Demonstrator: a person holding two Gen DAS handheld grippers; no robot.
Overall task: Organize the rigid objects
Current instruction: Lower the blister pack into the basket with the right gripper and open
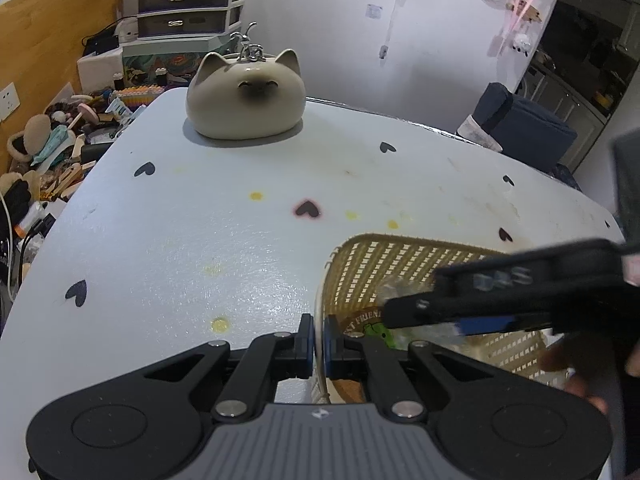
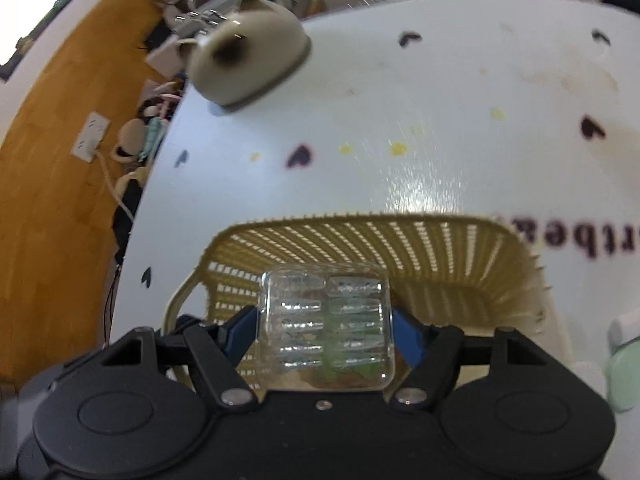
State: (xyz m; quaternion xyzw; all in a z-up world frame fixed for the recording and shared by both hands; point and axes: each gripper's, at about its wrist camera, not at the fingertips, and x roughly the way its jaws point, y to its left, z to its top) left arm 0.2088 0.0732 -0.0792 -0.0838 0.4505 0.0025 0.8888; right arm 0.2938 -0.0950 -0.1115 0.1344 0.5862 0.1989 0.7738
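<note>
From the left wrist view, the left gripper (image 1: 319, 346) is clenched on the near rim of the yellow basket (image 1: 400, 264). One blue pad sits outside the wall and one sits inside. It looks like this grip is there to keep the basket from sliding on the desk (image 1: 240, 220). Just ahead and to the right of this gripper, the right gripper (image 1: 404, 316) reaches in over the basket from the right side. It carries something clear, but blur hides its shape here. Far ahead, near the back edge of the desk, sits a round cat figure (image 1: 245, 96), well apart from the basket.

From the right wrist view, the right gripper (image 2: 325, 332) is grasping a clear plastic box (image 2: 326, 324) between its blue pads. The box has two rows of ribs on it. It hangs above the open basket (image 2: 400, 240), right in front of this gripper. I think the box is held there so it can be put down inside the basket. The cat figure (image 2: 248, 64) is far ahead and to the left. A pale green thing (image 2: 624, 372) lies at the right edge, too blurry to name.
</note>
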